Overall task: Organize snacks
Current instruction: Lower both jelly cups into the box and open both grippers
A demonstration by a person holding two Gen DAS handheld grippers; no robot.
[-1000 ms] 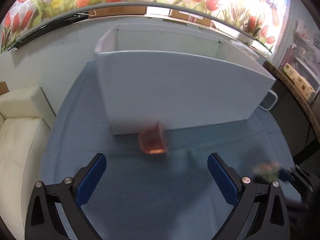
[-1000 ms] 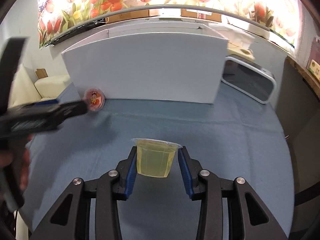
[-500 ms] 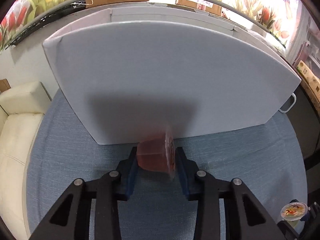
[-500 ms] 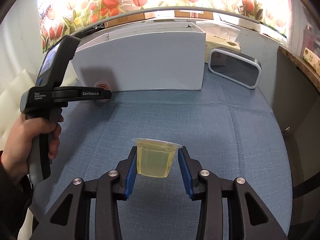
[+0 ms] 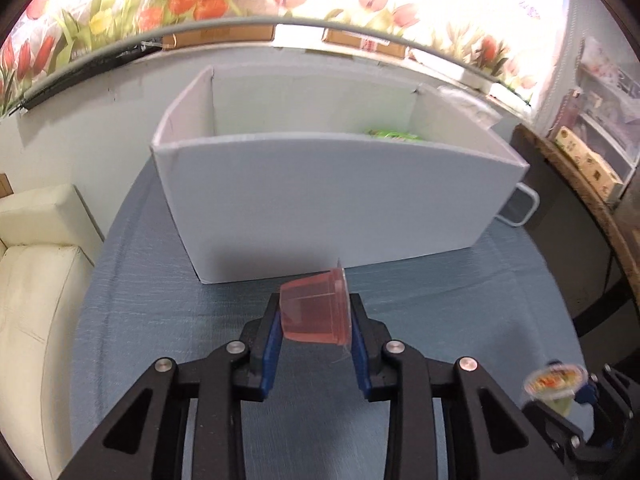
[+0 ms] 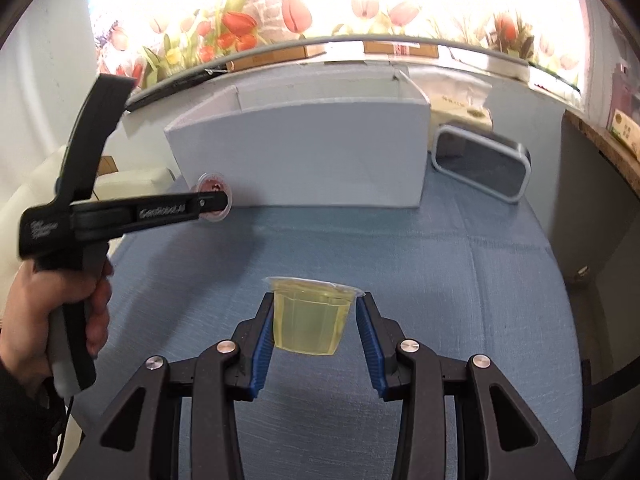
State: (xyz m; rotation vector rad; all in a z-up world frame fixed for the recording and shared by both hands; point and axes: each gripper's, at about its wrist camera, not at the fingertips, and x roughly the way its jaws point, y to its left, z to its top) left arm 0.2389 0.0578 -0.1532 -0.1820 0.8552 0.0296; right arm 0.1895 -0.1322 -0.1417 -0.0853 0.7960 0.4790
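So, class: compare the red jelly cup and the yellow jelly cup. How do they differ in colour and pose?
Colour: the red jelly cup is pinkish-red; the yellow jelly cup is pale yellow.
Pose: the red jelly cup lies sideways in the left tongs, lid facing right; the yellow jelly cup sits upright in the right tongs, lid on top.
Shared: both are translucent sealed cups, gripped by tongs.

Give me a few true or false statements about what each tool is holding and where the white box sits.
1. The left tool grips a red jelly cup lying on its side. True.
2. The right tool is empty. False: it holds a yellow jelly cup, upright.
3. The white box stands on the blue cloth. True.
4. The white box is closed with a lid. False: its top is open, something green showing inside.
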